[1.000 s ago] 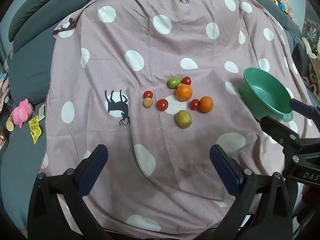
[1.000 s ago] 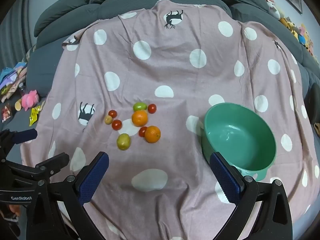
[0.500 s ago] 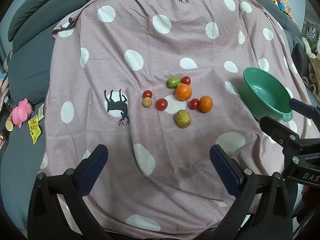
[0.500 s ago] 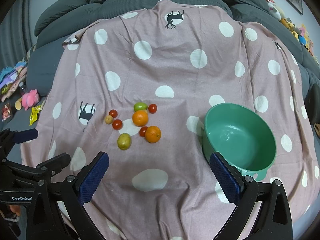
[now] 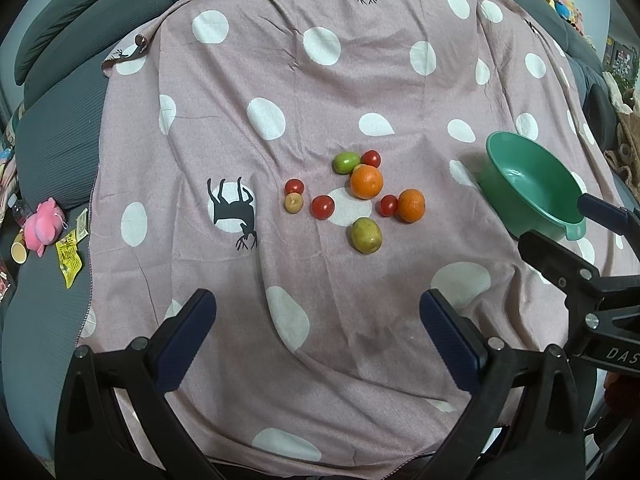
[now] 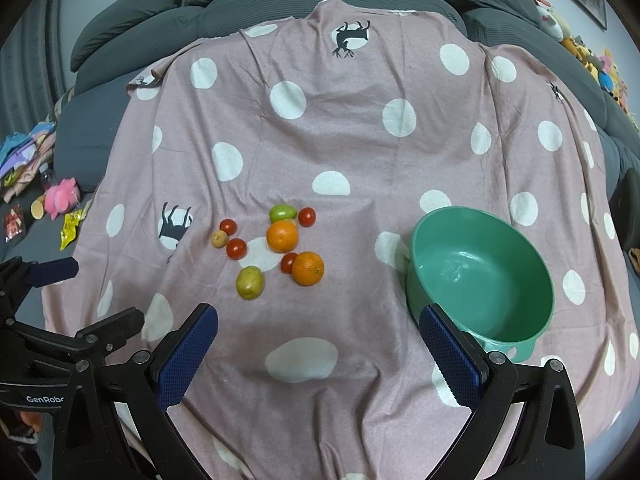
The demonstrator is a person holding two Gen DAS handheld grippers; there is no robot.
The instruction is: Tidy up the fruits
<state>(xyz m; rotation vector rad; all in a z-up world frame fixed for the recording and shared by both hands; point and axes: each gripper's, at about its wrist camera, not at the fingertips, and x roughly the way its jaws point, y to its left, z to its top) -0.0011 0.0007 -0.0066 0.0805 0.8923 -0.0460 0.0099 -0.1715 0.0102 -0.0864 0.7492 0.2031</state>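
Fruit lies loose on a spotted pink cloth (image 6: 360, 152) spread over a grey sofa (image 6: 280, 8), with an empty green bowl (image 6: 480, 276) waiting to the right of the cluster, apart from it. Nearest the bowl sits one orange (image 6: 307, 268), a cherry tomato (image 6: 287, 263) touching its far side from the bowl; a second orange (image 6: 282, 236) lies just beyond, with a green fruit (image 6: 282, 213) and another tomato (image 6: 307, 216) behind it. A yellow-green fruit (image 6: 250, 282) rests on the near edge of the group, and two tomatoes and a small tan fruit lie farthest from the bowl. The right gripper (image 6: 318, 350) hangs wide open and empty, short of the bowl and fruit; the left gripper (image 5: 318, 338) is likewise spread and empty. Nothing is in the bowl, so sorting appears not yet begun; the bowl's place on the right suggests the right tool will make the drops.
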